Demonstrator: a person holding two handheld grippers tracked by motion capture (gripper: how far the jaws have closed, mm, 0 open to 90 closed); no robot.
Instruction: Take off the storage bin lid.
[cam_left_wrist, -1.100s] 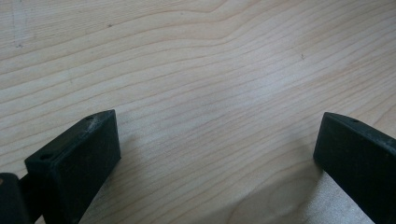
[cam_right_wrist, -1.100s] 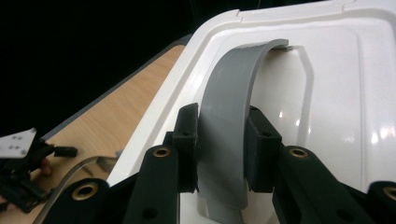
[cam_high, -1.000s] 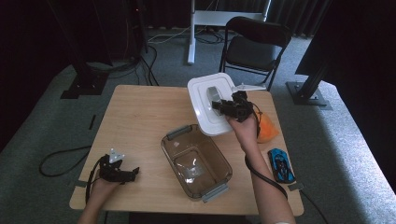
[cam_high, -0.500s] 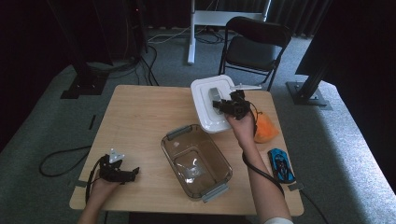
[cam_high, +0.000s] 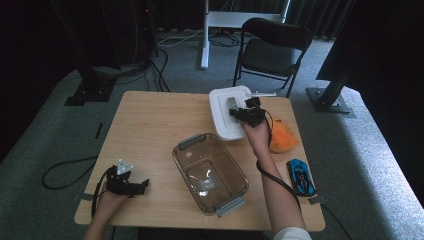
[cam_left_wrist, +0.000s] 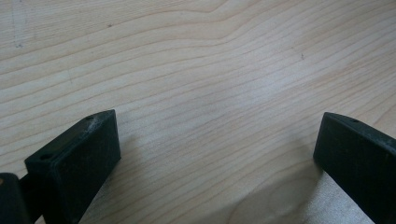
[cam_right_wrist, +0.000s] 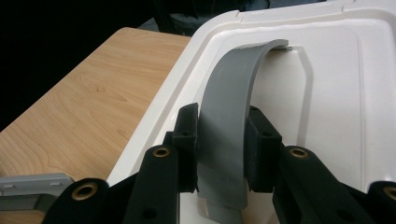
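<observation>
A white container lid (cam_high: 223, 102) with a grey arched handle (cam_right_wrist: 229, 107) lies over the table's far right part. My right gripper (cam_high: 241, 114) is shut on that handle, and in the right gripper view its jaws (cam_right_wrist: 222, 140) press the grey strap from both sides above the white lid (cam_right_wrist: 336, 93). Whether the lid rests on the wood I cannot tell. A clear glass container (cam_high: 210, 172) with grey end grips stands empty at the table's middle front. My left gripper (cam_high: 142, 186) rests at the front left, open, with bare wood between its fingers (cam_left_wrist: 84, 154).
An orange lump (cam_high: 283, 138) lies right of my right hand, and a blue toy car (cam_high: 301, 176) sits near the table's (cam_high: 150, 125) right front edge. A black folding chair (cam_high: 274, 50) stands behind the table. A cable trails from each gripper.
The right gripper has come down with the lid and shifted slightly right, so the lid looks smaller and lower. The left gripper has stayed where it was.
</observation>
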